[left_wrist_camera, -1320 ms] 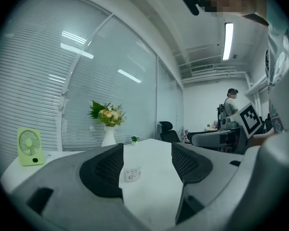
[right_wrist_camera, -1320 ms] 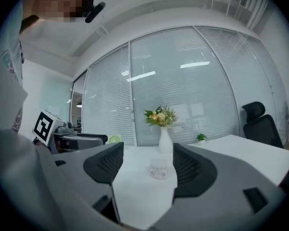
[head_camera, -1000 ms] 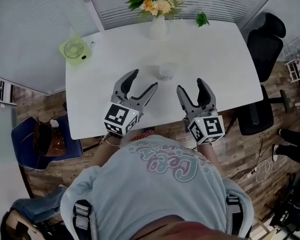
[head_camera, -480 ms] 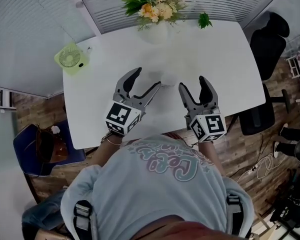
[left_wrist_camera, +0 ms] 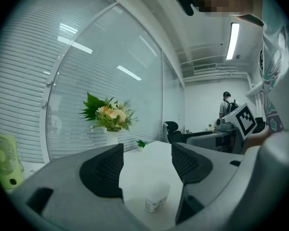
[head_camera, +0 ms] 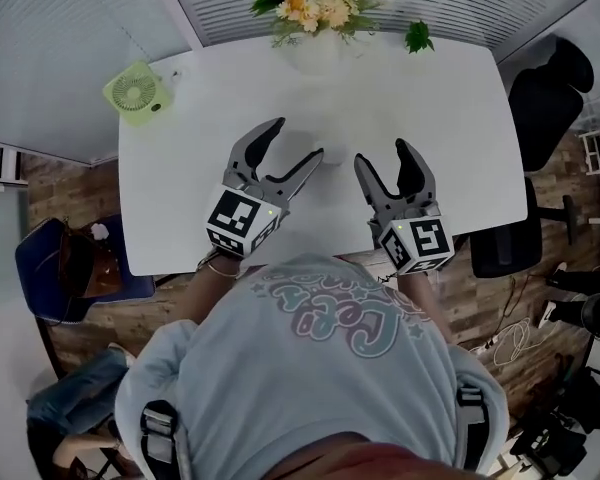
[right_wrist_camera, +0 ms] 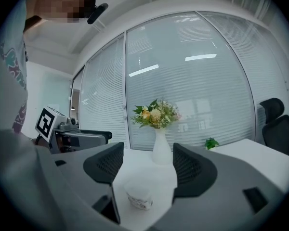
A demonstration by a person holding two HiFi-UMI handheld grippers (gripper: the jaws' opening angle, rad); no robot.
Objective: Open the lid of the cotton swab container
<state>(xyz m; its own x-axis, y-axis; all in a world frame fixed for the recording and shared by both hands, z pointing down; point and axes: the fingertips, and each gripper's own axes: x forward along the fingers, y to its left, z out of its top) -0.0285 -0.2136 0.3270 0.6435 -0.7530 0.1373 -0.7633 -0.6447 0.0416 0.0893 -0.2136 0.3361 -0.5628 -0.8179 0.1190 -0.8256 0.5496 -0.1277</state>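
The cotton swab container [left_wrist_camera: 156, 198] is a small white tub with a printed label and its lid on. It stands upright on the white table [head_camera: 210, 198]. In the head view the container [head_camera: 334, 157] is faint, between the two grippers. My left gripper [head_camera: 294, 140] is open, with its right fingertip close beside the tub. My right gripper [head_camera: 384, 154] is open just right of it. In both gripper views the container [right_wrist_camera: 138, 195] sits low between the jaws, a little beyond the pads. Nothing is held.
A white vase of flowers [head_camera: 316, 50] stands at the table's far edge, with a small green plant [head_camera: 417, 36] to its right. A green desk fan [head_camera: 135, 92] is at the far left corner. A black office chair [head_camera: 540, 108] stands to the right and a blue chair [head_camera: 50, 268] to the left.
Both grippers have edged forward over the table toward the container, the left fingertip now nearly beside it. Both stay open. The head view has shifted slightly.
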